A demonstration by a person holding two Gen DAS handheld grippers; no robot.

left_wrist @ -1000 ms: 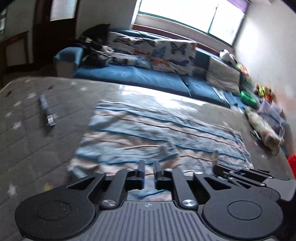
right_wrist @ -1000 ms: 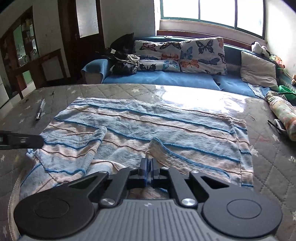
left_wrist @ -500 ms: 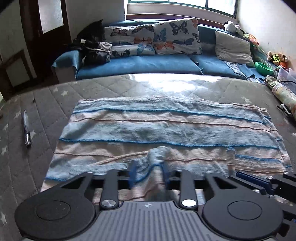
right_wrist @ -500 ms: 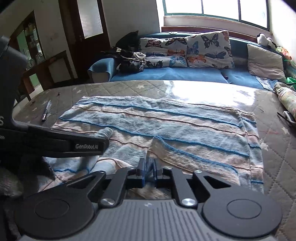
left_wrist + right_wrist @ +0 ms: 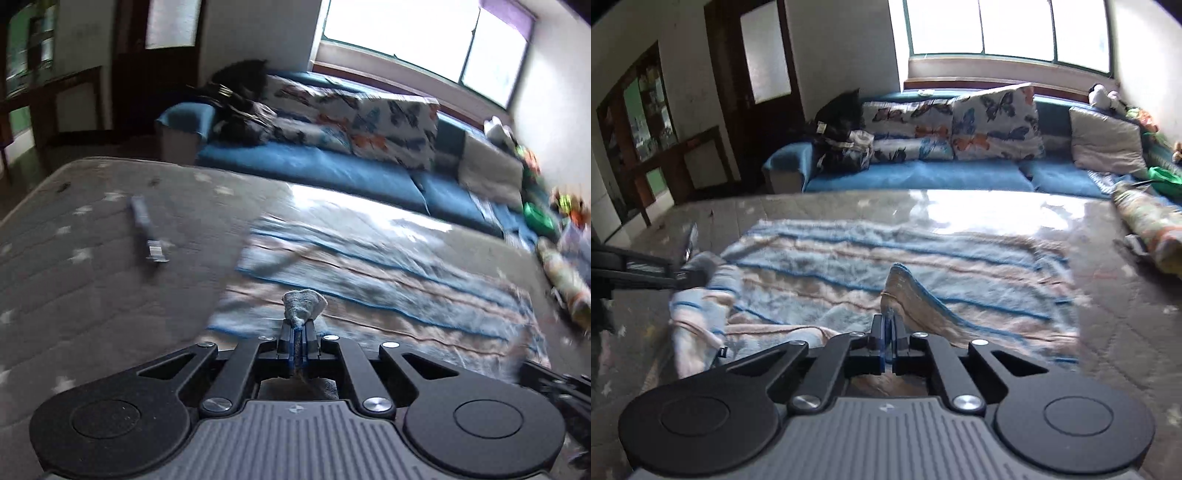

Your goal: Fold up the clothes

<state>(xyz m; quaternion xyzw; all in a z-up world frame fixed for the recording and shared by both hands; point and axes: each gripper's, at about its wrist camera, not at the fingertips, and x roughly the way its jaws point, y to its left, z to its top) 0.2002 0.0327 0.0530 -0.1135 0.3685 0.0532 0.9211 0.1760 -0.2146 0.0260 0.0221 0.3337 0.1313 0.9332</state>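
Note:
A striped blue, pink and white towel [image 5: 388,280] lies spread on a grey quilted mattress [image 5: 92,295]. My left gripper [image 5: 297,332] has its jaws closing tight on the towel's near left corner, and a tuft of cloth sticks up past the fingertips. My right gripper [image 5: 888,328] is likewise closing on the near edge of the towel [image 5: 886,254], and a peak of cloth rises from it. The left gripper [image 5: 683,275] also shows at the left edge of the right wrist view, with bunched towel under it.
A pen-like tool [image 5: 147,236] lies on the mattress left of the towel. A rolled patterned cloth [image 5: 1148,225] lies at the right edge. Behind the mattress stands a blue sofa [image 5: 923,177] with butterfly cushions and a dark bag.
The left jaws, open around a fold of towel half a second ago, have shut on it, and the left view has swung left. The right gripper keeps its pinch and has lifted slightly.

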